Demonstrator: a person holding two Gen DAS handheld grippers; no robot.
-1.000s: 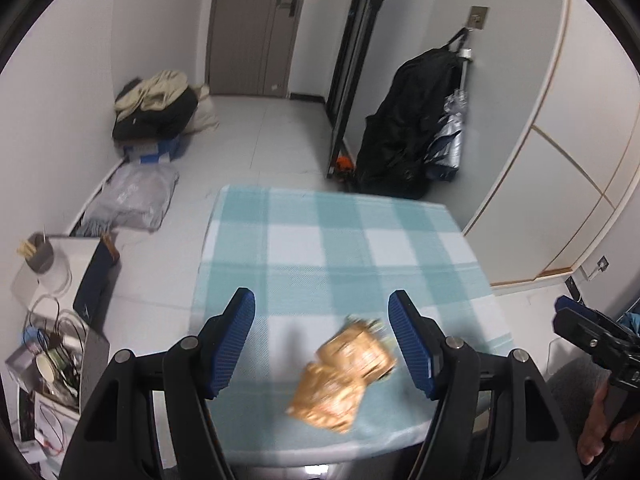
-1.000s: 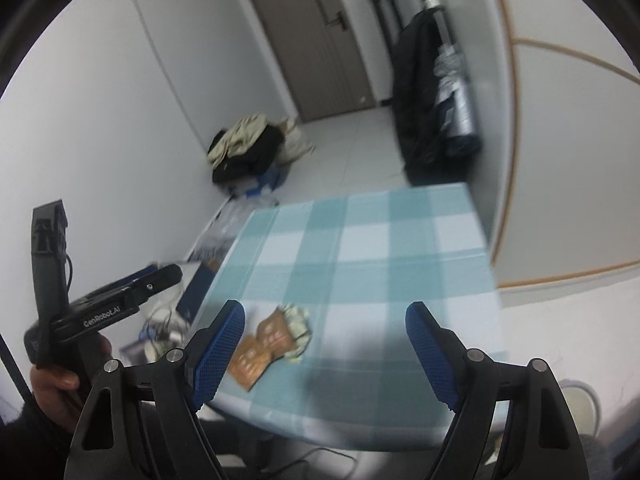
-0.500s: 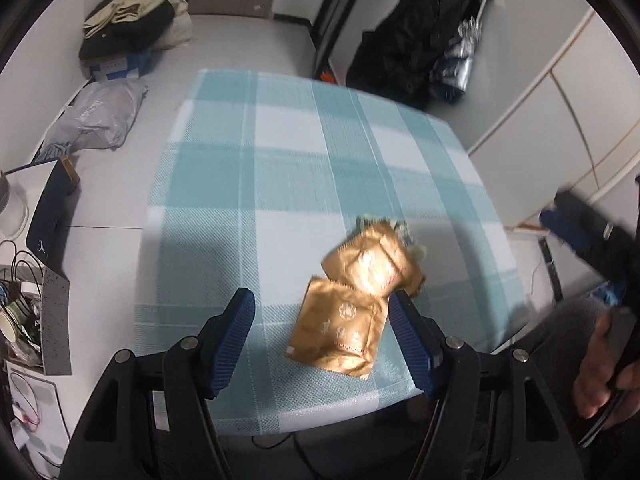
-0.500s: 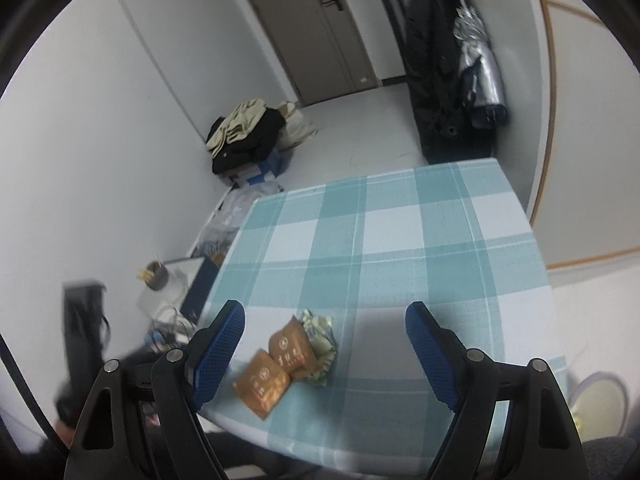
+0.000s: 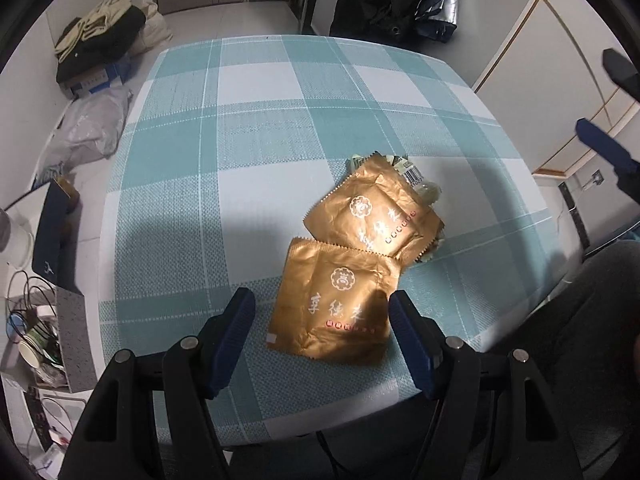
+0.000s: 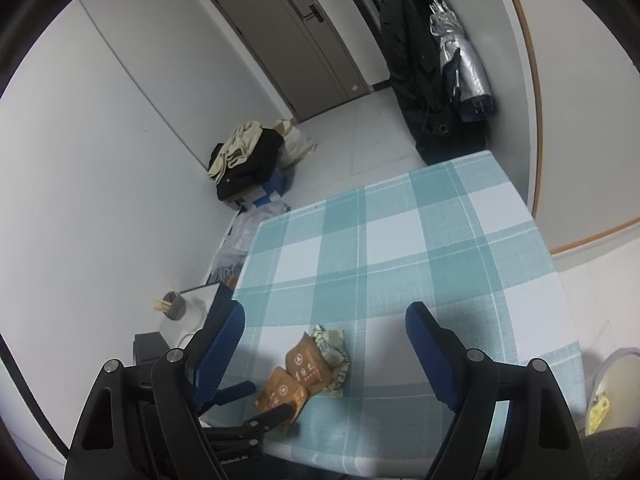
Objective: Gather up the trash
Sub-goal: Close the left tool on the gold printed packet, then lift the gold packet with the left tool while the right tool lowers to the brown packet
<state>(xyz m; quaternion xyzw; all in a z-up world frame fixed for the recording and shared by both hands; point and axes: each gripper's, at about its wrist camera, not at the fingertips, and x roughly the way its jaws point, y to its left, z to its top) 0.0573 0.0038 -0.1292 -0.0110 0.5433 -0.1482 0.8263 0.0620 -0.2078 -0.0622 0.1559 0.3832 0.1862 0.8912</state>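
Two gold foil wrappers lie overlapping near the front edge of the checked tablecloth: a near wrapper and a far wrapper. A crumpled green-white wrapper sticks out from under the far one. My left gripper points steeply down, open, with the near wrapper lying between its blue fingers and no pad pressing on it. My right gripper is open and holds nothing, further back and higher. From there I see the gold wrappers, the green-white wrapper and the left gripper low over them.
A round grey container stands on the floor right of the table. Left of the table the floor holds a cup with sticks, cables, a grey bag and a clothes pile. A black backpack hangs behind.
My left gripper has sunk and tipped down over the wrappers, so the near gold wrapper now lies between its fingers. The right gripper rolled slightly and shifted a little; both stayed open.
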